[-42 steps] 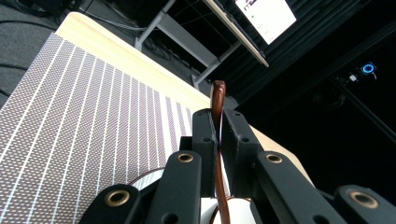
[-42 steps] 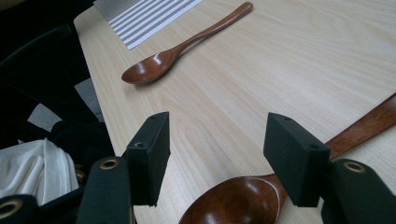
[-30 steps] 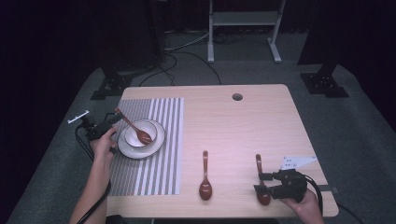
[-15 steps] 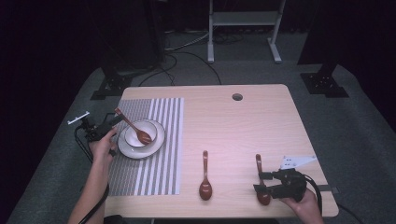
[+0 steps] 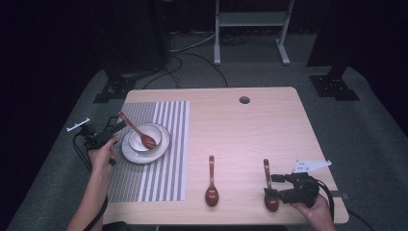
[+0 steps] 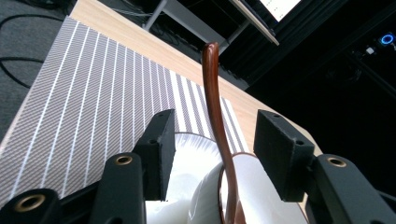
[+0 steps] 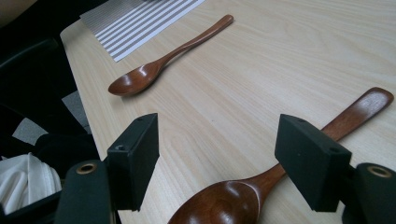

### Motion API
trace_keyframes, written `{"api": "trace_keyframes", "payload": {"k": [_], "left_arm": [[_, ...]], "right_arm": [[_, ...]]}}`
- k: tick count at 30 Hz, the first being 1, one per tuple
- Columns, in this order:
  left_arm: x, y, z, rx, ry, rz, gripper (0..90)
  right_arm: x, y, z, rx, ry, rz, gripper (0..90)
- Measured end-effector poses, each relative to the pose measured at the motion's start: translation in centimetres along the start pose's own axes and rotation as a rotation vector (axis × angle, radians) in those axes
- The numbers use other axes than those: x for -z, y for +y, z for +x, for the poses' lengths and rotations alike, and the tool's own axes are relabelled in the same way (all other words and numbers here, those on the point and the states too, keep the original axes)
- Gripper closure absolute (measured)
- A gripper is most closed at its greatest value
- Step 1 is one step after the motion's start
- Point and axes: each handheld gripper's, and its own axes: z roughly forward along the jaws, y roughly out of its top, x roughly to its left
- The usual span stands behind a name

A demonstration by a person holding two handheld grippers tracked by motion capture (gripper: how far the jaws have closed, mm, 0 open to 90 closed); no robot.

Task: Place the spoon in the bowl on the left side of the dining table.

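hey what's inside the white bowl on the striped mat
A wooden spoon stands in the white bowl, handle leaning out over the rim. The bowl's bottom is hidden, so anything else inside cannot be seen.

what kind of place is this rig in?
Likely a lab or studio data-collection space, not a home: black curtains all round, grey carpet with loose cables, and equipment stand feet around one wooden table staged with a striped placemat, bowl and spoons.
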Motion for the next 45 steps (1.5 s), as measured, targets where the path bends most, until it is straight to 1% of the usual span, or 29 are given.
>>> {"api": "trace_keyframes", "payload": {"k": [1,5,9,10,12,13,17,19,21,29,33,34,36,37,38,39,42,44,45], "left_arm": [[0.1,0.0,0.0,-0.009,0.006,0.003,45.5],[0.6,-0.2,-0.1,-0.020,0.017,0.011,40.8],[0.8,-0.4,-0.5,-0.026,0.012,0.022,37.1],[0.9,-0.5,-0.6,-0.034,0.011,0.029,35.9],[1.0,-0.6,-0.8,-0.043,0.015,0.038,32.2],[1.0,-0.7,-0.9,-0.039,0.014,0.040,29.2],[1.2,-1.0,-1.1,-0.049,0.015,0.054,23.7],[1.4,-1.4,-1.2,-0.048,0.005,0.061,20.4],[1.6,-1.7,-1.4,-0.066,0.007,0.071,19.1],[2.3,-2.7,-2.1,-0.104,-0.008,0.090,17.7],[2.4,-2.9,-2.3,-0.106,-0.010,0.093,17.5],[2.5,-3.0,-2.4,-0.111,-0.009,0.099,15.4],[2.5,-3.2,-2.6,-0.113,-0.019,0.099,15.0],[2.6,-3.3,-2.8,-0.107,-0.025,0.099,15.0],[2.7,-3.4,-3.0,-0.092,-0.024,0.103,12.9],[2.7,-3.5,-3.1,-0.088,-0.033,0.103,9.3],[2.9,-3.7,-3.7,-0.103,-0.048,0.102,9.2],[2.9,-3.9,-4.2,-0.125,-0.055,0.109,9.2],[3.0,-3.9,-4.4,-0.126,-0.057,0.112,9.2]], "right_arm": [[0.1,0.0,-0.1,-0.002,-0.003,-0.001,28.6],[0.3,0.0,-0.2,-0.009,-0.019,-0.008,27.2],[0.6,-0.1,-0.3,-0.016,-0.029,-0.018,26.1],[0.7,-0.1,-0.4,-0.018,-0.032,-0.023,25.2],[0.8,-0.1,-0.5,-0.023,-0.036,-0.027,24.8],[0.8,-0.1,-0.5,-0.028,-0.036,-0.029,24.6],[0.8,0.0,-0.4,-0.028,-0.042,-0.031,24.5],[0.9,0.0,-0.3,-0.029,-0.042,-0.034,24.5],[1.0,0.1,-0.3,-0.033,-0.041,-0.038,24.5],[1.1,0.0,-0.3,-0.029,-0.048,-0.041,24.5],[1.2,0.1,-0.3,-0.029,-0.049,-0.043,24.5],[1.2,0.0,-0.3,-0.030,-0.049,-0.042,24.5],[1.2,0.0,-0.3,-0.030,-0.051,-0.041,24.5],[1.2,0.0,-0.3,-0.029,-0.051,-0.041,24.5],[1.3,0.0,-0.3,-0.030,-0.052,-0.041,24.5],[1.3,0.0,-0.3,-0.031,-0.052,-0.041,24.5],[1.4,0.0,-0.3,-0.033,-0.053,-0.043,24.5],[1.4,0.0,-0.3,-0.033,-0.055,-0.043,24.5],[1.4,0.0,-0.3,-0.032,-0.056,-0.044,24.5]]}}
